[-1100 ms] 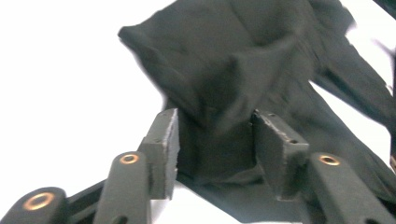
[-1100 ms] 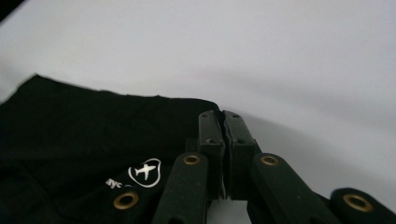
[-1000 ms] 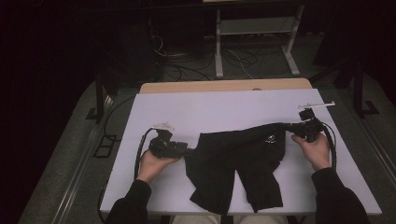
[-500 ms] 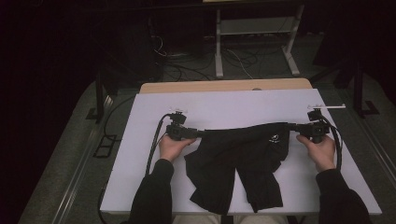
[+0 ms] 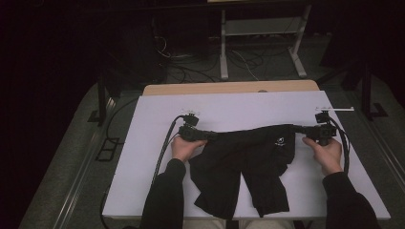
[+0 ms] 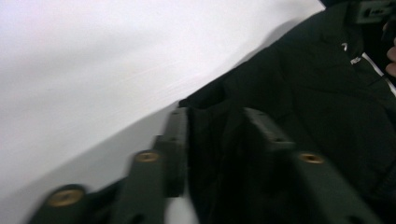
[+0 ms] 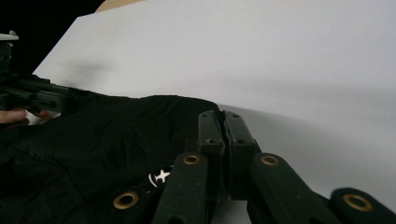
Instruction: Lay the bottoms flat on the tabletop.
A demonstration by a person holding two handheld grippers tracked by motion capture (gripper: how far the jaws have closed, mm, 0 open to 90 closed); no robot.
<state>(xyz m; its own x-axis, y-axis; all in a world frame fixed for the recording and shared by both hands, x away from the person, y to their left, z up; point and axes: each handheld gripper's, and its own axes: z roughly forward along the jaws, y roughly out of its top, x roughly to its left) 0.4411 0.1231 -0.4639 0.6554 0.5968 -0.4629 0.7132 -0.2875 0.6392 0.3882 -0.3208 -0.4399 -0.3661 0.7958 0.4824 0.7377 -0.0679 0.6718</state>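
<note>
Shorts [image 5: 248, 164], black and thin, lie on the white table [image 5: 239, 107] with the waistband running straight between the two tools and the two legs trailing toward the person's edge of the table. The left gripper [image 5: 210, 136] is at the waistband's left corner; in the left gripper view its jaws stand apart with dark cloth bunched between them, and I cannot tell whether they actually pinch it. The right gripper [image 5: 298, 129] is at the waistband's right corner, its jaws pressed together, apparently on the fabric's very edge. A small white logo [image 5: 279, 141] sits on the shorts just below the waistband, near the right gripper. By its wrinkles and limp legs, the garment looks light, soft and floppy, probably a smooth sports fabric that could slide out of a shallow pinch. The waistband looks the firmest part, so its two corners seem the best places to hold, with a deep bite on the hem rather than on a single loose layer.
</note>
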